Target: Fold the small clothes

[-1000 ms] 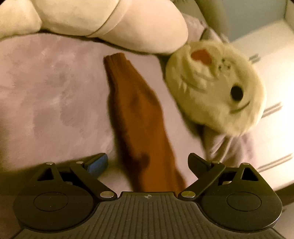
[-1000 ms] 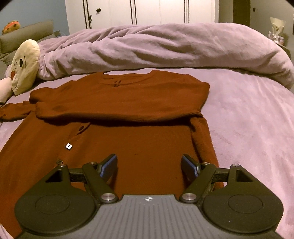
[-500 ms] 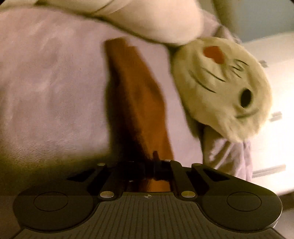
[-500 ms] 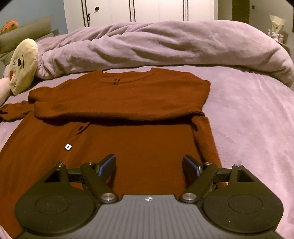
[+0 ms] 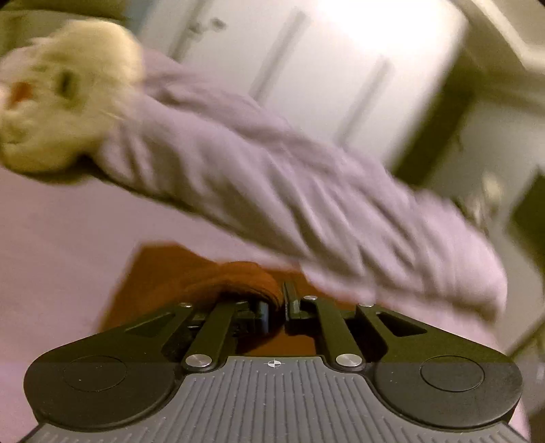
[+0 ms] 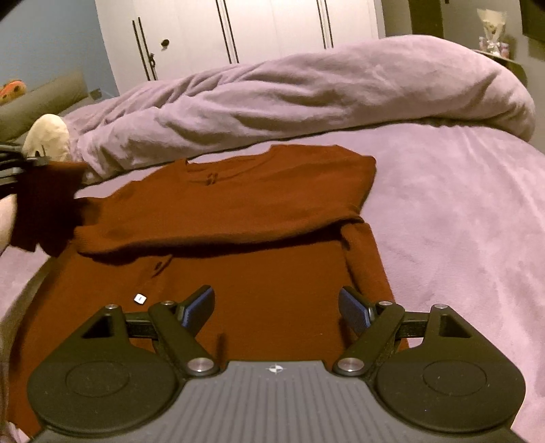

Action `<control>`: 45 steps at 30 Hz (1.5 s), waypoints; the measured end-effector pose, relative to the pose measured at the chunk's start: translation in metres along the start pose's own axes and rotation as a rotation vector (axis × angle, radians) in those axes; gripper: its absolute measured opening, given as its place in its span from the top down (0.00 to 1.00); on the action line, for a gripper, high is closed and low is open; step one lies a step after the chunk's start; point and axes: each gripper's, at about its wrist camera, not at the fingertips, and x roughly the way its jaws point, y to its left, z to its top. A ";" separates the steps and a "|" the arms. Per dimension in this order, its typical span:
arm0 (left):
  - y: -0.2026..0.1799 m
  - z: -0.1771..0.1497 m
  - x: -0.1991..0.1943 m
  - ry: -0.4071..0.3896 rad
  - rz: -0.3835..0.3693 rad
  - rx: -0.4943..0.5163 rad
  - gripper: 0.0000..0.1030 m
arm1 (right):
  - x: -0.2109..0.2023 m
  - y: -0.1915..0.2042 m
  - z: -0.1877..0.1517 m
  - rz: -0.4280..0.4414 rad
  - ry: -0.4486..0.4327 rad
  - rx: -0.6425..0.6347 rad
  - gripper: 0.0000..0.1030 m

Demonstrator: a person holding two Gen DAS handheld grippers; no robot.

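Note:
A rust-brown sweater lies flat on the purple bed, its right sleeve folded across the chest. My left gripper is shut on the sweater's left sleeve and holds it lifted off the bed. In the right wrist view that sleeve hangs at the far left with the left gripper above it. My right gripper is open and empty, hovering over the sweater's lower part.
A bunched purple duvet lies along the far side of the bed. A cream plush toy sits at the left by the duvet. White wardrobe doors stand behind. Bare bedspread lies to the right of the sweater.
My left gripper closed on the sleeve, then lifted it and swung toward the sweater's body. My right gripper stayed open and drifted slightly.

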 end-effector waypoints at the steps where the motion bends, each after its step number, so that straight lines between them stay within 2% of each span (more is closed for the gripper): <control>1: -0.011 -0.014 0.013 0.057 0.004 0.022 0.79 | -0.002 0.001 0.001 0.006 -0.004 -0.005 0.22; 2: -0.017 -0.025 0.021 0.099 0.010 0.026 0.69 | -0.004 0.003 0.002 0.013 -0.009 -0.010 0.22; 4: -0.019 -0.045 0.027 0.147 0.030 0.011 0.65 | -0.007 0.004 0.007 0.029 -0.012 -0.018 0.22; 5: -0.017 -0.053 0.024 0.159 0.042 -0.007 0.59 | -0.007 0.004 0.011 0.041 -0.006 -0.018 0.22; 9: 0.010 -0.075 -0.012 0.123 0.067 -0.096 0.40 | 0.000 0.008 0.019 0.091 0.008 0.006 0.22; 11: 0.027 -0.086 -0.033 0.105 0.099 -0.134 0.37 | 0.007 0.017 0.021 0.115 0.011 0.000 0.22; 14: 0.050 -0.098 -0.051 0.111 0.202 -0.170 0.37 | 0.020 0.043 0.024 0.155 0.003 -0.059 0.22; 20: 0.079 -0.103 -0.086 0.094 0.389 -0.200 0.31 | 0.053 0.131 0.030 0.222 -0.045 -0.320 0.22; 23: 0.100 -0.108 -0.097 0.098 0.389 -0.295 0.31 | 0.068 0.177 0.023 0.205 -0.106 -0.530 0.22; 25: 0.106 -0.111 -0.102 0.093 0.375 -0.312 0.31 | 0.081 0.206 0.011 0.175 -0.158 -0.704 0.24; 27: 0.107 -0.114 -0.107 0.086 0.365 -0.312 0.31 | 0.092 0.230 -0.002 0.119 -0.217 -0.865 0.31; 30: 0.107 -0.115 -0.108 0.087 0.351 -0.323 0.28 | 0.104 0.256 -0.013 0.109 -0.260 -0.998 0.40; 31: 0.106 -0.114 -0.108 0.090 0.348 -0.322 0.28 | 0.108 0.262 -0.015 0.103 -0.268 -1.030 0.54; 32: 0.105 -0.114 -0.109 0.092 0.348 -0.318 0.28 | 0.114 0.267 -0.014 0.100 -0.270 -1.055 0.74; 33: 0.102 -0.114 -0.110 0.092 0.349 -0.311 0.28 | 0.116 0.270 -0.012 0.107 -0.265 -1.049 0.85; 34: 0.099 -0.113 -0.109 0.092 0.347 -0.301 0.28 | 0.118 0.270 -0.004 0.126 -0.251 -1.005 0.91; 37: 0.086 -0.110 -0.108 0.077 0.324 -0.260 0.28 | 0.112 0.248 0.029 0.167 -0.237 -0.734 0.91; 40: 0.069 -0.106 -0.100 0.062 0.288 -0.191 0.28 | 0.098 0.177 0.067 0.205 -0.181 -0.230 0.91; 42: 0.060 -0.103 -0.089 0.070 0.258 -0.161 0.28 | 0.097 0.125 0.073 0.227 -0.124 0.053 0.90; 43: 0.056 -0.102 -0.082 0.074 0.245 -0.155 0.28 | 0.097 0.104 0.071 0.217 -0.104 0.139 0.87; 45: 0.048 -0.097 -0.068 0.090 0.224 -0.137 0.28 | 0.101 0.074 0.066 0.149 -0.066 0.185 0.86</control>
